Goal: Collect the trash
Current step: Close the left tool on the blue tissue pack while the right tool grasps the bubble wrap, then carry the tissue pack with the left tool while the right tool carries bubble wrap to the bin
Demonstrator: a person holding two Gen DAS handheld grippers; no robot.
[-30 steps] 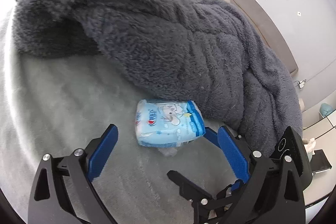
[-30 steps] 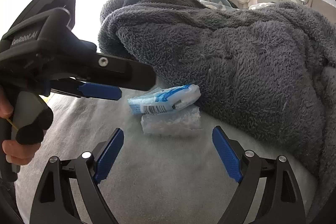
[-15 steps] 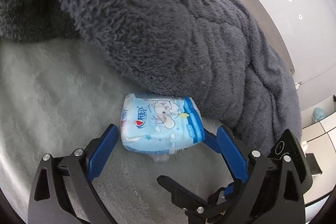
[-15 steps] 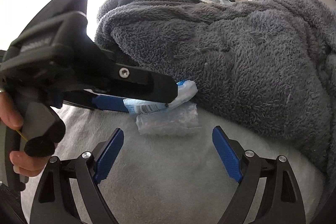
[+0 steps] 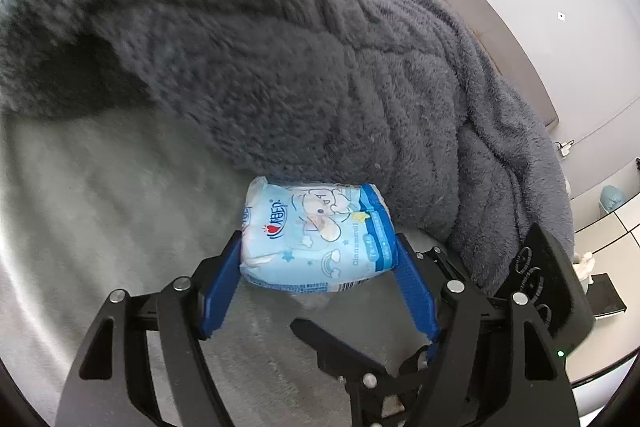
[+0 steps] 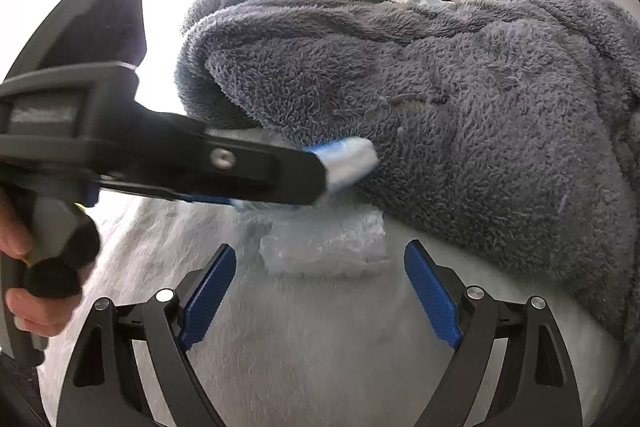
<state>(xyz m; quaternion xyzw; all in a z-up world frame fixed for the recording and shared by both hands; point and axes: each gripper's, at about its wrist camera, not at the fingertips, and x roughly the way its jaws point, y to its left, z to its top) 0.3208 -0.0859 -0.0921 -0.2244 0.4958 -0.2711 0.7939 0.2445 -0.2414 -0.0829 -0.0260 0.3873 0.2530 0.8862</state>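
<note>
Tissue pack: a light blue packet (image 5: 316, 239) printed with a cartoon animal and stars lies on the bed, its far edge tucked against the fold of the grey blanket.
Clear wrapper: a crumpled see-through plastic bag (image 6: 326, 247) lies on the bed just in front of and partly under the tissue pack; only a small bit of it peeks out below the pack in the left wrist view.
Left tongs: the left tongs (image 5: 320, 265) have just been closing on the tissue pack, and their blue pads now press on its two short ends, so they grip it.
Right tongs: the right tongs (image 6: 320, 287) stand open, narrowed a little, with the clear wrapper just ahead of the gap between the tips and touching neither pad.
Blanket: a thick fluffy grey blanket (image 5: 320, 67) is heaped across the far side of the bed.
Bed: a pale grey plush cover (image 6: 312, 347) carries everything.
Person: fingers (image 6: 16, 235) curl round the left tongs' handle at the left edge of the right wrist view.
</note>
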